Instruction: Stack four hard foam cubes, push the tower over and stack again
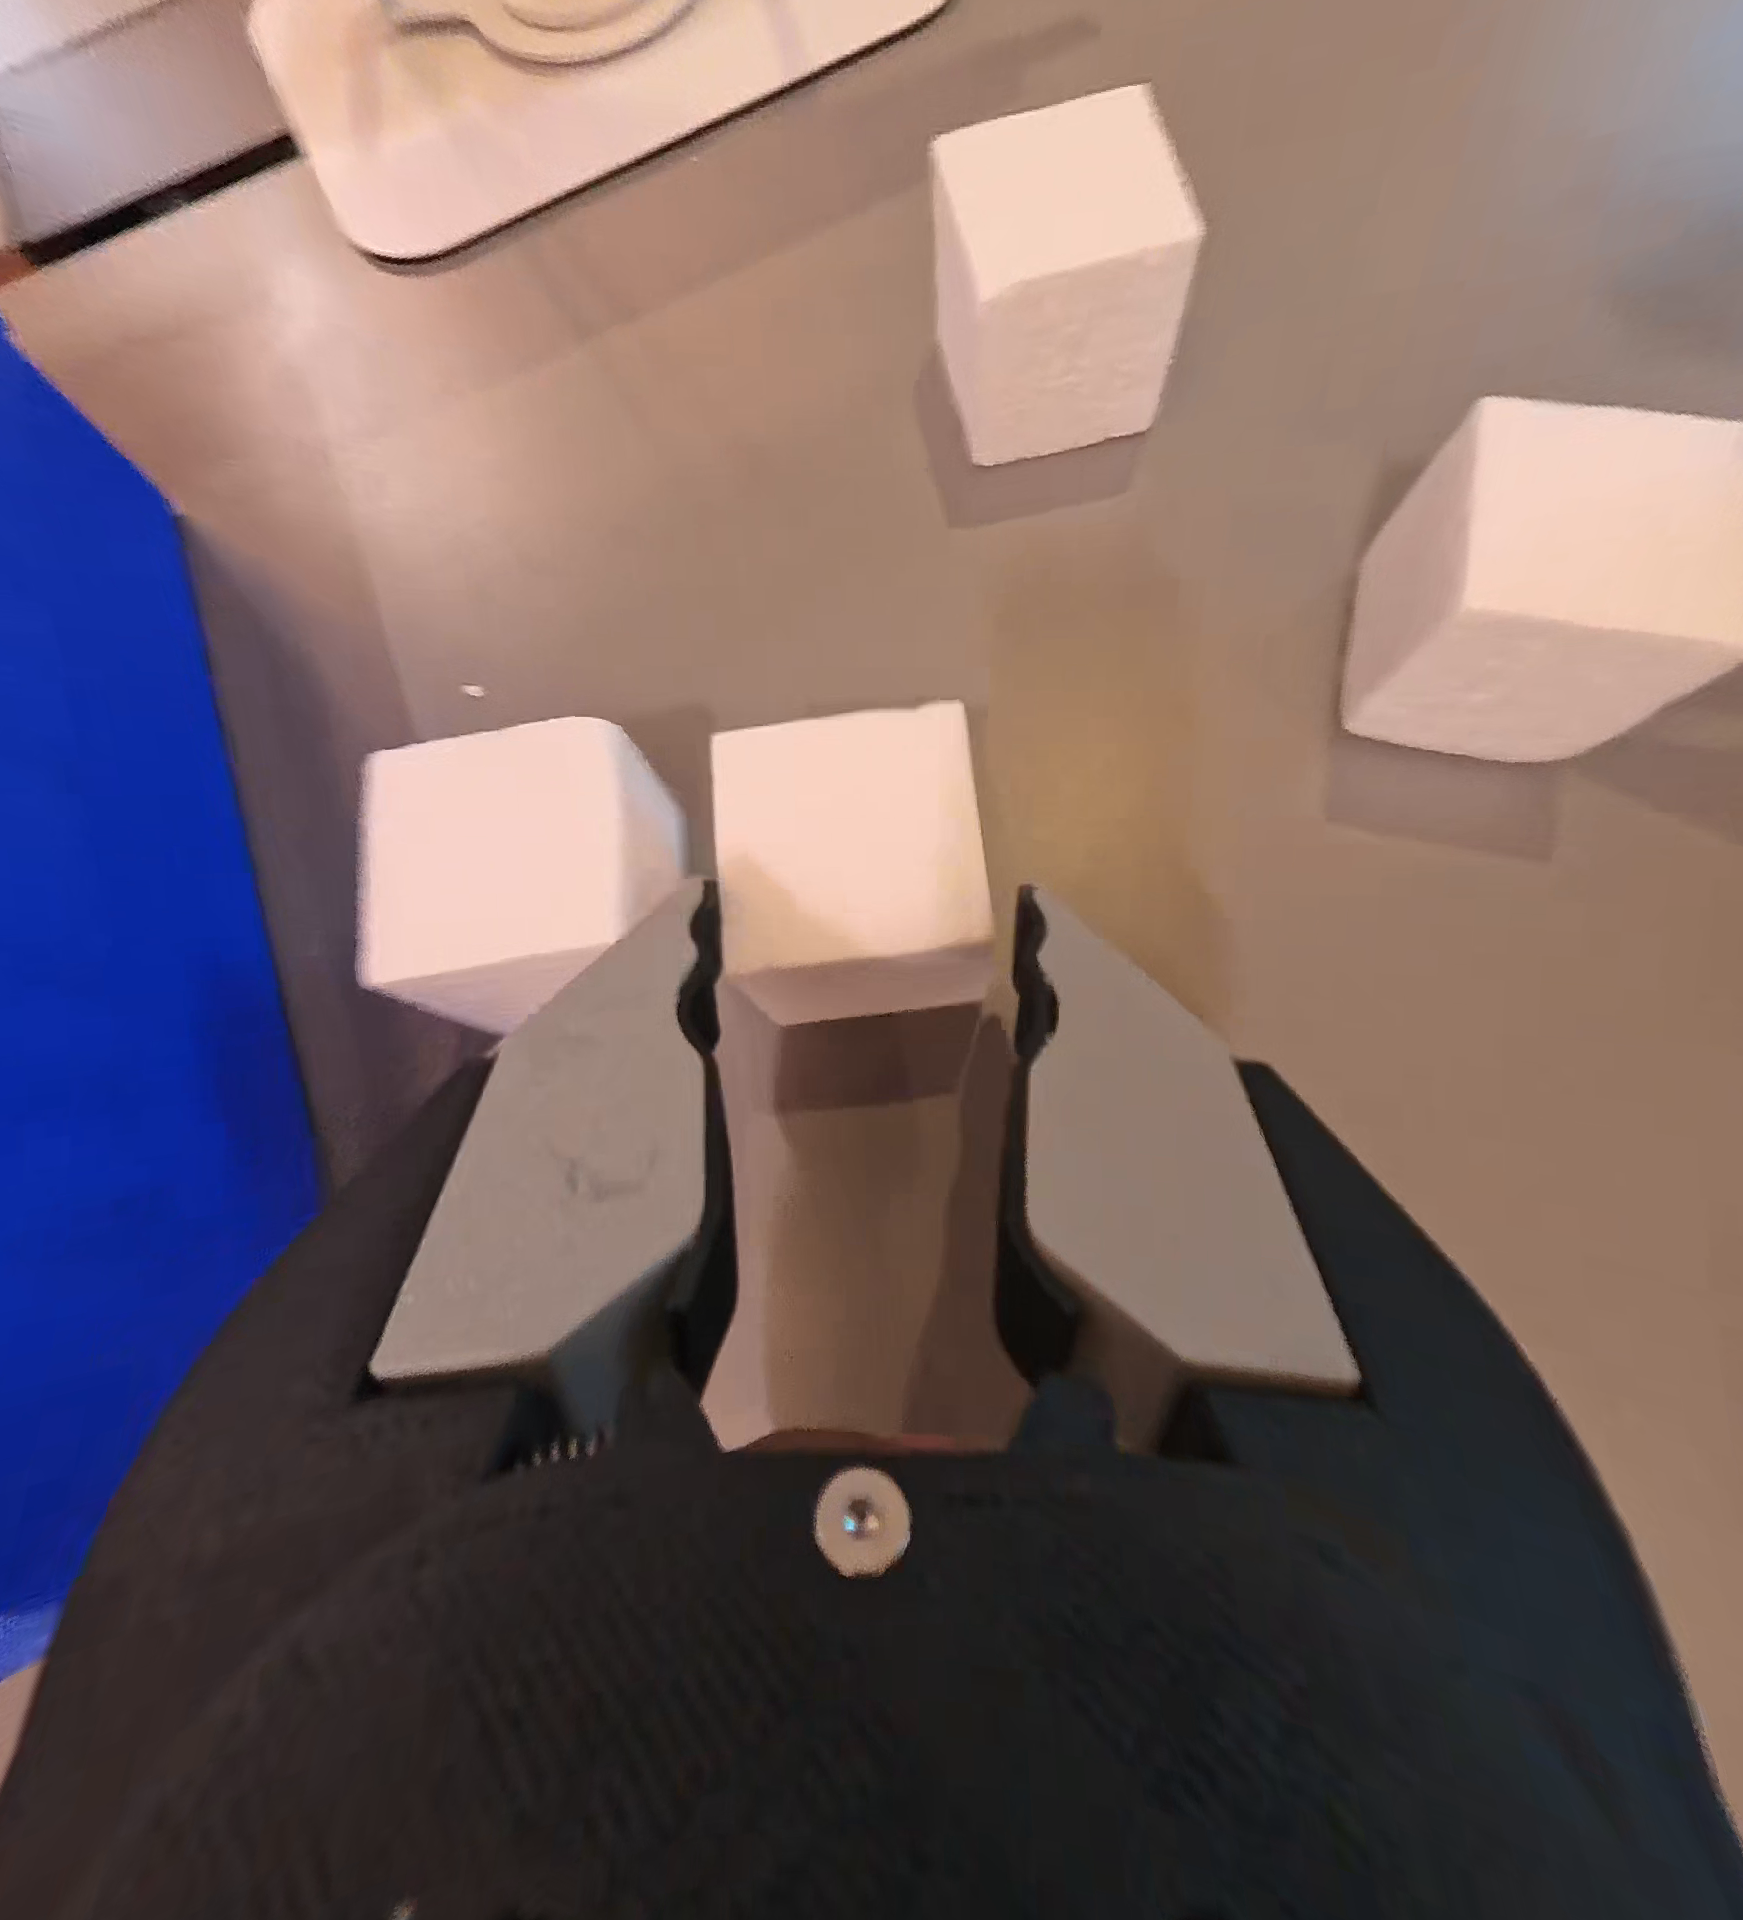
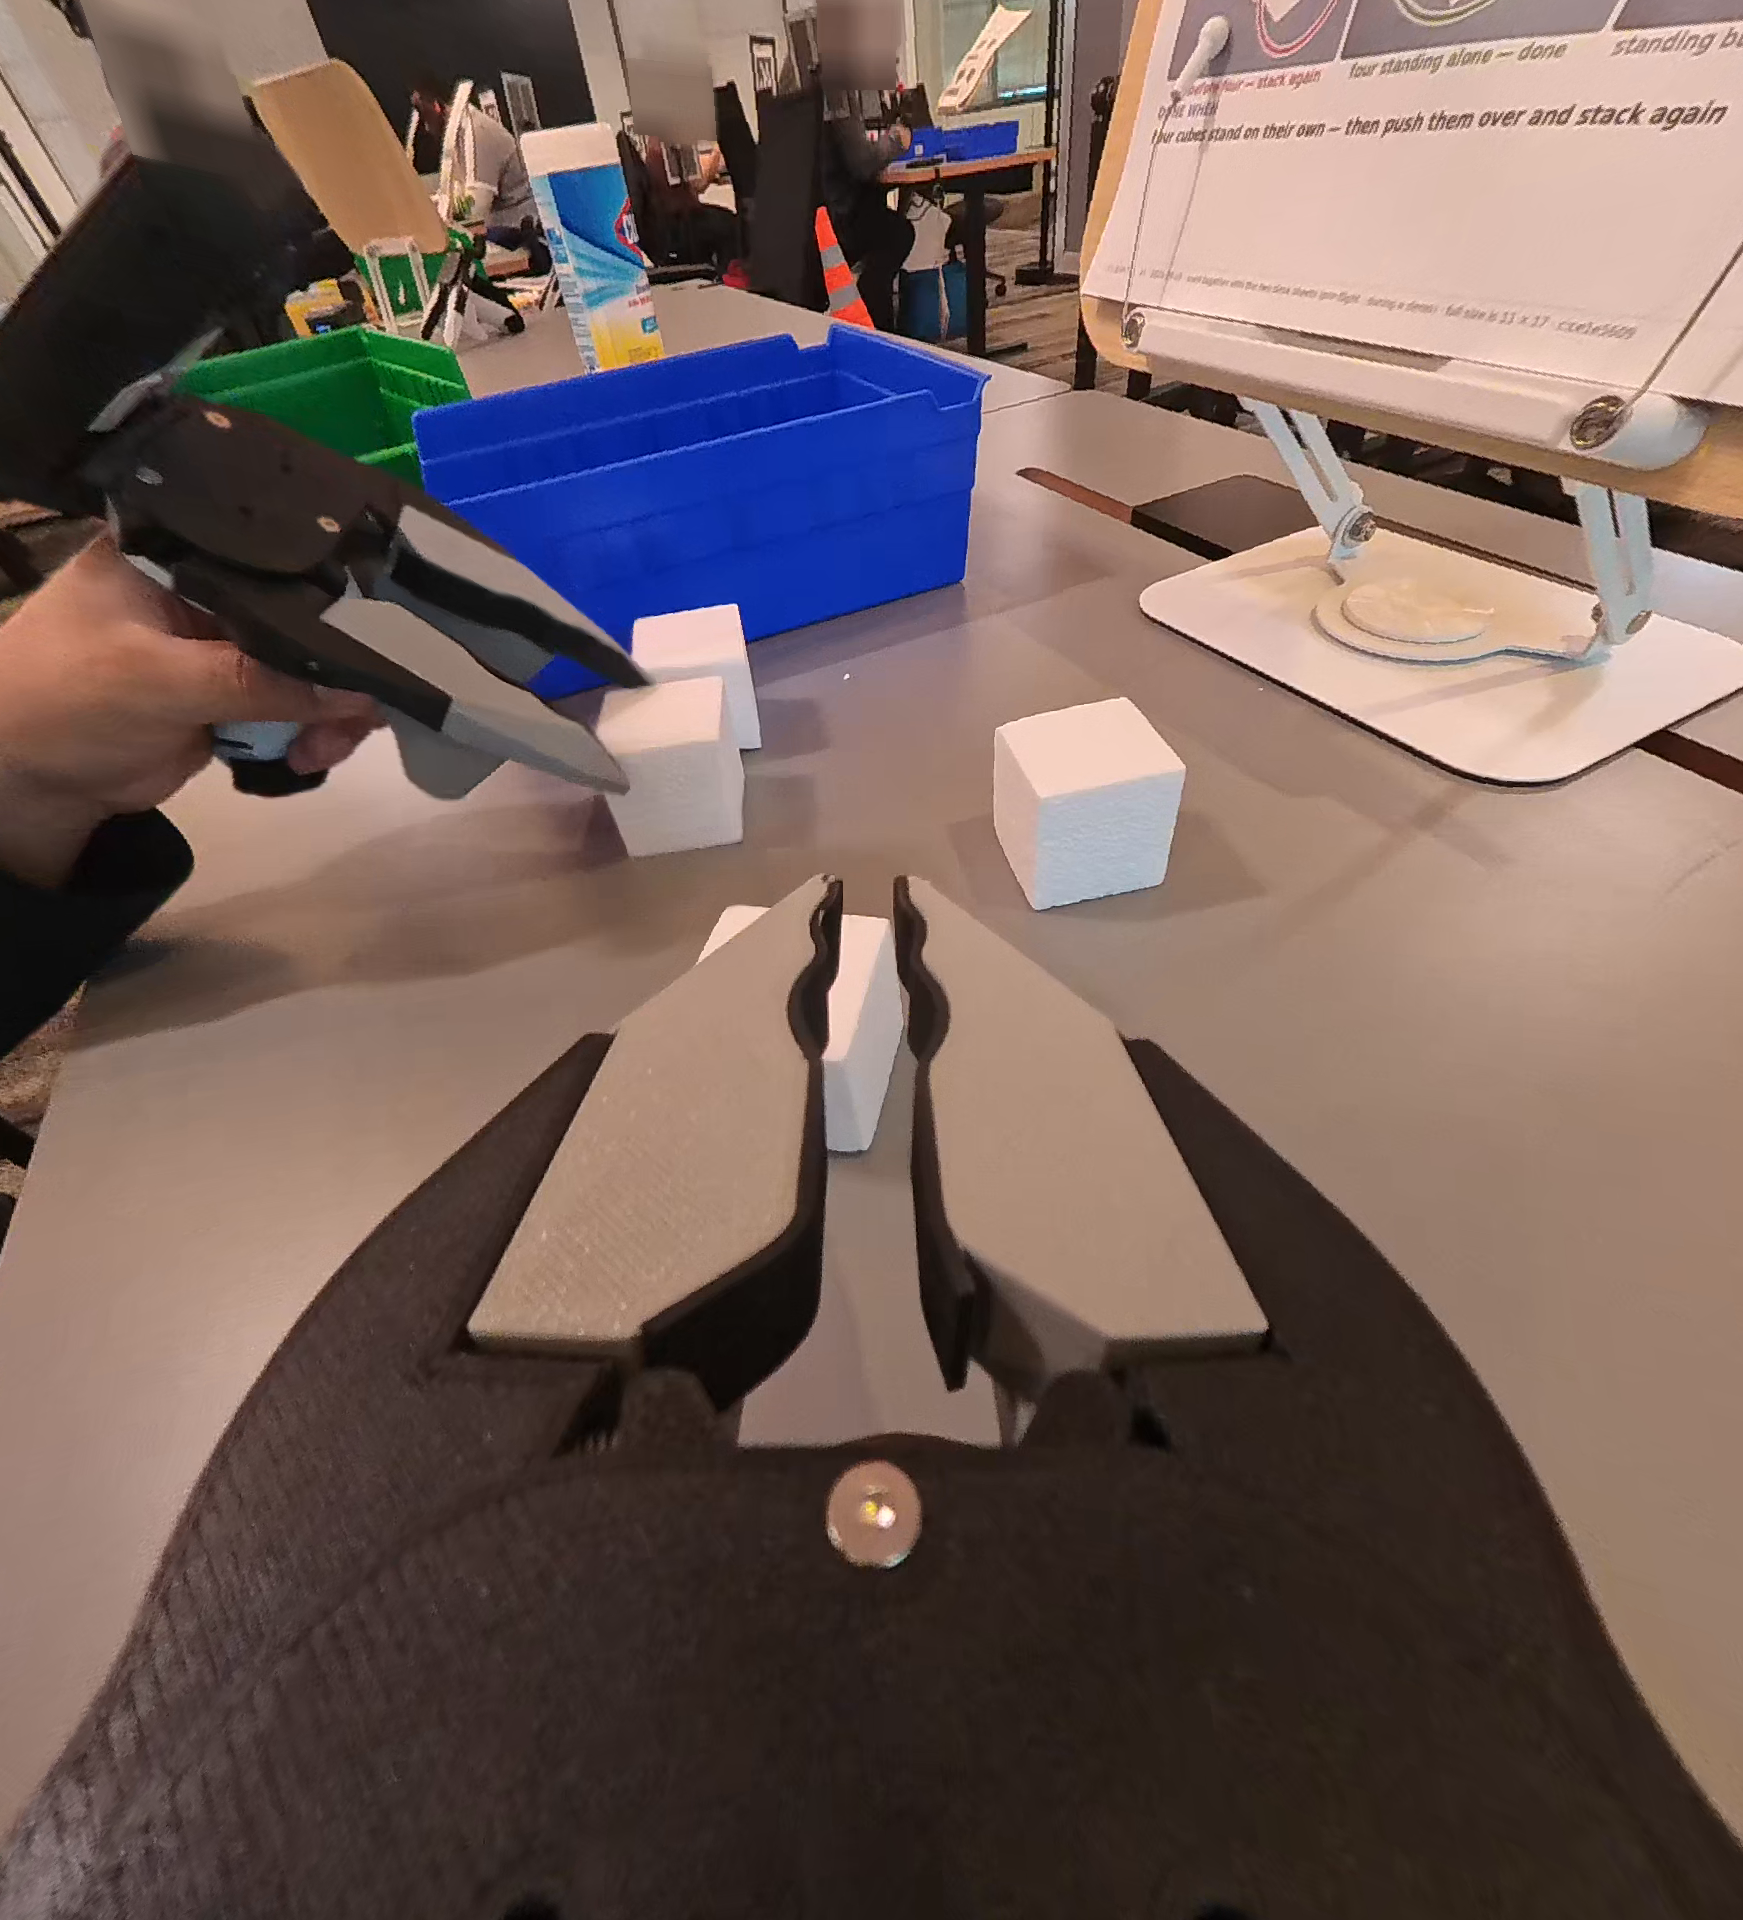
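Four white foam cubes lie scattered on the grey table (image 2: 1366, 1143), none stacked. One cube (image 1: 846, 852) sits between the tips of the left gripper (image 1: 867, 935), whose jaws stand apart on either side of it; motion blur makes it hard to say whether the pads touch its faces. A second cube (image 1: 503, 852) stands just beside it on the left, partly hidden by the left finger. In the right wrist view this same gripper (image 2: 628, 727), held in a person's hand (image 2: 67, 717), reaches over that pair of cubes.

The right gripper (image 2: 867, 894) has its jaws nearly together, with a narrow gap. A third cube (image 2: 862, 1029) shows through that gap, mostly covered by the fingers, so I cannot tell whether it is gripped or simply lies beyond them. The fourth cube (image 2: 1090, 800) stands alone, well apart.

Behind are a blue bin (image 2: 721, 499), a green bin (image 2: 327, 390) partly hidden, a wipes canister (image 2: 592, 249), and a document stand (image 2: 1449, 644) cut off at the top.
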`<state>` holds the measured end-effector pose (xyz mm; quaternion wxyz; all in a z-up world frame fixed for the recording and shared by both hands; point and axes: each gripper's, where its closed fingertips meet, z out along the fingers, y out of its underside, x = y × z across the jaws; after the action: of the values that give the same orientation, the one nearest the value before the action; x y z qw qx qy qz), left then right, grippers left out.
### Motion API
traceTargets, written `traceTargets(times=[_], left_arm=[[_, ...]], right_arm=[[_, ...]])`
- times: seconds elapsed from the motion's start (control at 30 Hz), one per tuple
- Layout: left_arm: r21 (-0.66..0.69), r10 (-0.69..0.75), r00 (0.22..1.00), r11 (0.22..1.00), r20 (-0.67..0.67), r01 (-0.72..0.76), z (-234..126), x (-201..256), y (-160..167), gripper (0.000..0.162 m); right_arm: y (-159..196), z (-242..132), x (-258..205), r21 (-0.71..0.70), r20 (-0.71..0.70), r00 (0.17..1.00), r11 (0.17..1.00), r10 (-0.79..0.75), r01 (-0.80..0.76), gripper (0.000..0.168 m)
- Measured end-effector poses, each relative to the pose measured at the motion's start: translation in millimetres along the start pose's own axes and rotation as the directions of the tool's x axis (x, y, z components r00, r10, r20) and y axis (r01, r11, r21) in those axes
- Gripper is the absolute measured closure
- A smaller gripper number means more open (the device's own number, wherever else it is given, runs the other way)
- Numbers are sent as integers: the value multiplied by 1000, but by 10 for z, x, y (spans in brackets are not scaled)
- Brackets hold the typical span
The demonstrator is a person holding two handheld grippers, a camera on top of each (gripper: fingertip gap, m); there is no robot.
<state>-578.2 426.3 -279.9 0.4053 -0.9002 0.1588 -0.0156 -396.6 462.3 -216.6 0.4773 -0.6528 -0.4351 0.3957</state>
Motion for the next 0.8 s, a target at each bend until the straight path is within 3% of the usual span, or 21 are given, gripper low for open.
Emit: traceTargets(times=[0.13,0.27,0.6,0.8], left_arm=[[6,26,990,1000,-139,-25,59,358,31,110],[9,71,988,997,-139,-70,124,459,67,107],[77,-83,986,993,-147,95,253,453,-106,93],[-17,-47,997,999,-64,46,393,433,102,93]], right_arm=[[-7,-1,-6,3,3,1000,1000,1,-1,161],[11,6,6,-2,1,1000,1000,5,-5,161],[36,24,-8,-12,4,1000,1000,4,-4,161],[9,10,-13,-1,9,1000,1000,9,-9,160]])
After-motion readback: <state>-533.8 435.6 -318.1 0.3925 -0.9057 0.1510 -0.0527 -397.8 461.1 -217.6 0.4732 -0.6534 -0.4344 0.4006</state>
